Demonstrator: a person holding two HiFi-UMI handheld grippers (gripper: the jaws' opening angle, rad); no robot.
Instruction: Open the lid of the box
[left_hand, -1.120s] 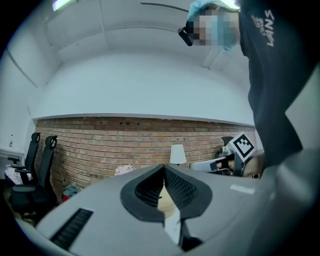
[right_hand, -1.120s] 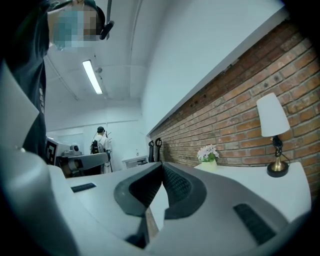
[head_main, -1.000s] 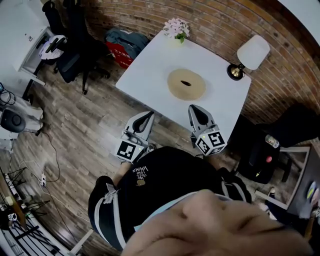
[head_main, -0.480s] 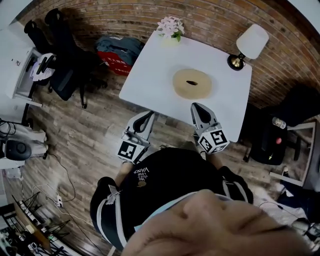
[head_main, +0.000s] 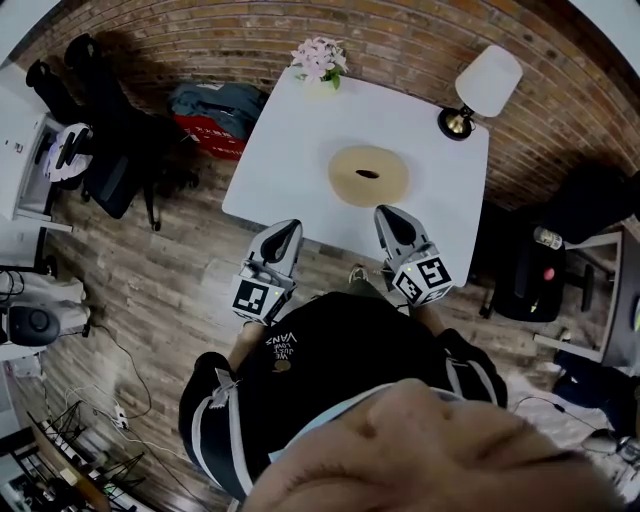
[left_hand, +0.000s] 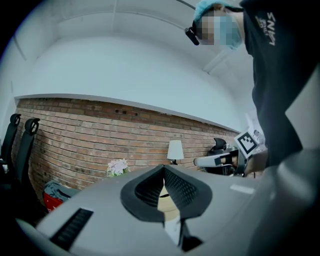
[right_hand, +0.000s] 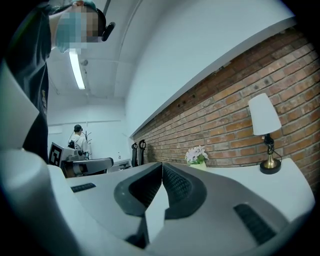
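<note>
Near counter (head_main: 290, 150) edge: left claw (head_main: 285, 233) and right claw (head_main: 391, 219), both clenched, empty, aimed at box (head_main: 345, 188).
Lid (head_main: 368, 172): on; central, likely within either claw's reach.

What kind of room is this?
Probably an office or workroom: it has a brick wall, a white table with a lamp and flowers, and black office chairs on a wooden floor.

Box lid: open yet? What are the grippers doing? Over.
Left gripper and right gripper shut, empty. Box ahead, lid on, untouched. Nothing in the way.
</note>
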